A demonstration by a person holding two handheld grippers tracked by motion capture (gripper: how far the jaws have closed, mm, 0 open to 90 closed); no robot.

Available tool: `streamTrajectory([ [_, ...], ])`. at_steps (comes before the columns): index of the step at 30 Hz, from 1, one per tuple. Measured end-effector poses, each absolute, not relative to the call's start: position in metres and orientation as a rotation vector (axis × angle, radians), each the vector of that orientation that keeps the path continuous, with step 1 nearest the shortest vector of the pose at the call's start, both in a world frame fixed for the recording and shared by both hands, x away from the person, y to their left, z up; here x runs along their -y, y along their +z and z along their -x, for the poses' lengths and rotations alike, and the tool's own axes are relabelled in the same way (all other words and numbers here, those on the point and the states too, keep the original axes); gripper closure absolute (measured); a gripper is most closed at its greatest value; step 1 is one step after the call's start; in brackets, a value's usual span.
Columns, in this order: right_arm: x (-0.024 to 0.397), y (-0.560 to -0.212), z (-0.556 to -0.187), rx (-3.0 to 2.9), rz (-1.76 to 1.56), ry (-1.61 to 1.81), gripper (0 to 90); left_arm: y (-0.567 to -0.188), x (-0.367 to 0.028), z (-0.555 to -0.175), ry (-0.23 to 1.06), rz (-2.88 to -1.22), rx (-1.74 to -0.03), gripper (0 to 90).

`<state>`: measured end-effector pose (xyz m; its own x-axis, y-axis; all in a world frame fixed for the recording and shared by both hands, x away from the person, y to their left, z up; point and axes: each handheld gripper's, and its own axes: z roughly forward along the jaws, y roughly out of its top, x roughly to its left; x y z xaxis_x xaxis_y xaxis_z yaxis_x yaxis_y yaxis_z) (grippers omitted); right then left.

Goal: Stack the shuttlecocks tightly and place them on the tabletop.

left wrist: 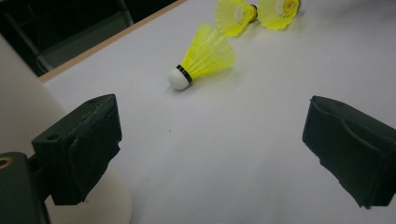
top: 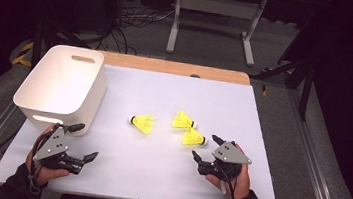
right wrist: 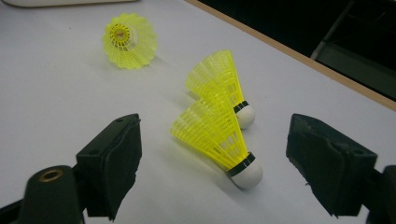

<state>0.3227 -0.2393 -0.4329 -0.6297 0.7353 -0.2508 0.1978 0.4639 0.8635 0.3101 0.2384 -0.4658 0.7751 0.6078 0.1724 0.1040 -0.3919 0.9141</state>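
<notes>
Both tongs gape wide, holding nothing; right gripper [top: 205, 148] sits just short of the nearest shuttlecock [right wrist: 219, 140] lying mid-table; left gripper [top: 82, 143] waits beside the white bin [top: 40, 89]; probably best pinching the cork end, not those flimsy skirts.

A lab: dark curtains, floor cables [top: 128, 18], rail-framed white table [top: 166, 174].

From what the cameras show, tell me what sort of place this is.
Probably a lab or recording studio: dark curtains around the table, loose cables on the floor, a white bin and shuttlecocks laid out.
</notes>
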Motion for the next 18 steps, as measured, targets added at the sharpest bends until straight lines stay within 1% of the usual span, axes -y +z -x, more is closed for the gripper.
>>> streamTrajectory([
  [2, 0.239, -0.431, -0.322, -2.101, -0.766, 1.132, 18.2, -0.468, -0.243, -0.310, 0.589, -1.913, -0.557, 5.2],
  [7, 0.234, -0.423, -0.322, -2.123, -0.758, 1.162, 19.0, -0.471, -0.251, -0.307, 0.607, -1.924, -0.564, 5.2],
  [11, 0.228, -0.414, -0.326, -2.143, -0.739, 1.196, 17.5, -0.472, -0.254, -0.307, 0.608, -1.910, -0.576, 5.3],
  [18, 0.221, -0.407, -0.340, -2.158, -0.764, 1.147, 18.0, -0.473, -0.256, -0.308, 0.605, -1.895, -0.580, 5.6],
])
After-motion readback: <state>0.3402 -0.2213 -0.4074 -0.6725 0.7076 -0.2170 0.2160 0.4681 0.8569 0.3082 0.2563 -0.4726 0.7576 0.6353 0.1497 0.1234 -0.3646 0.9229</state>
